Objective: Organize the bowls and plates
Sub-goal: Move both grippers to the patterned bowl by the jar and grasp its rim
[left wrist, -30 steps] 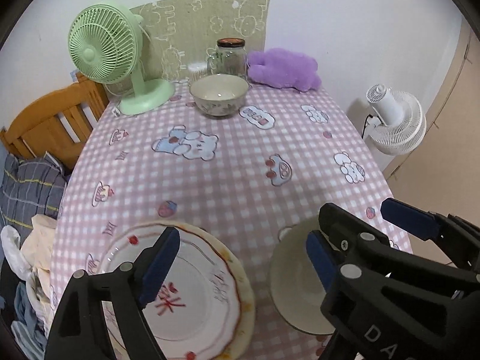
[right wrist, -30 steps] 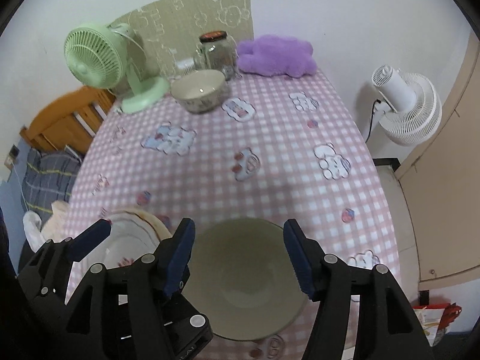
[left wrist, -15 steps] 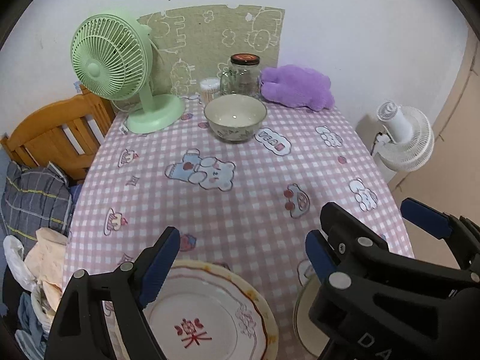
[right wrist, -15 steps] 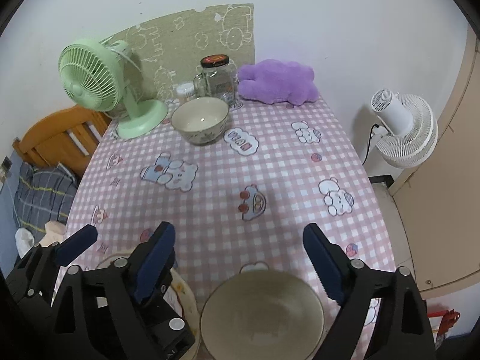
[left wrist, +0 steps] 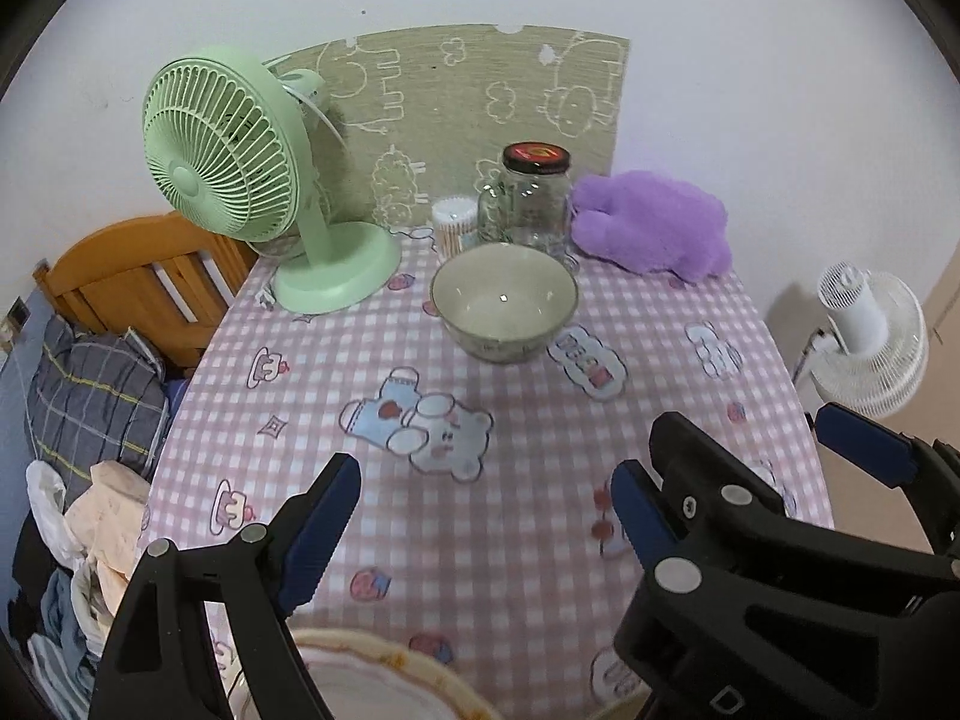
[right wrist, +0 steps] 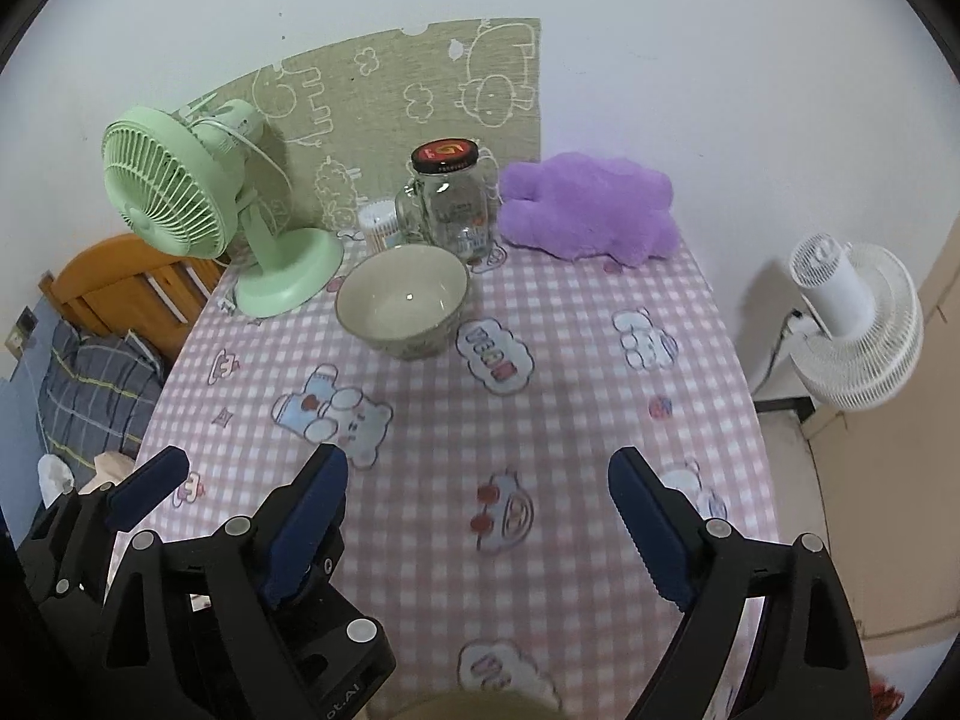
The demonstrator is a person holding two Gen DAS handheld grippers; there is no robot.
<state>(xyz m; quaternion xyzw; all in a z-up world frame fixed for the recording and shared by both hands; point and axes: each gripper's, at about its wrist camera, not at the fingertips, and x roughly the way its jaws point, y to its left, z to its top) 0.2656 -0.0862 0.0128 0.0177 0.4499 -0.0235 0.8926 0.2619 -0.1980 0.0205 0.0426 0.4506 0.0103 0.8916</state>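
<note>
A beige bowl (left wrist: 504, 306) (right wrist: 402, 306) stands upright at the far side of the pink checked tablecloth (left wrist: 522, 438). My left gripper (left wrist: 480, 528) hovers open over bare cloth, well short of that bowl. A white plate with a tan rim (left wrist: 384, 654) lies just under its left finger at the bottom edge. My right gripper (right wrist: 477, 534) is open too, with nothing between its fingers. The rim of a second beige bowl (right wrist: 480, 705) (left wrist: 624, 711) peeks in below it. One finger of the left gripper (right wrist: 147, 486) shows beside the right one.
At the back stand a green desk fan (left wrist: 240, 168), a glass jar with a black lid (left wrist: 531, 204), a cotton-swab tub (left wrist: 450, 228) and a purple plush (left wrist: 654, 228). A white fan (right wrist: 852, 324) stands off the table's right edge. A wooden frame and clothes (left wrist: 96, 396) lie left.
Both grippers have moved forward over the table toward the far bowl. The right jaws widened off the near beige bowl. Plate and near bowl have slid to the views' bottom edge.
</note>
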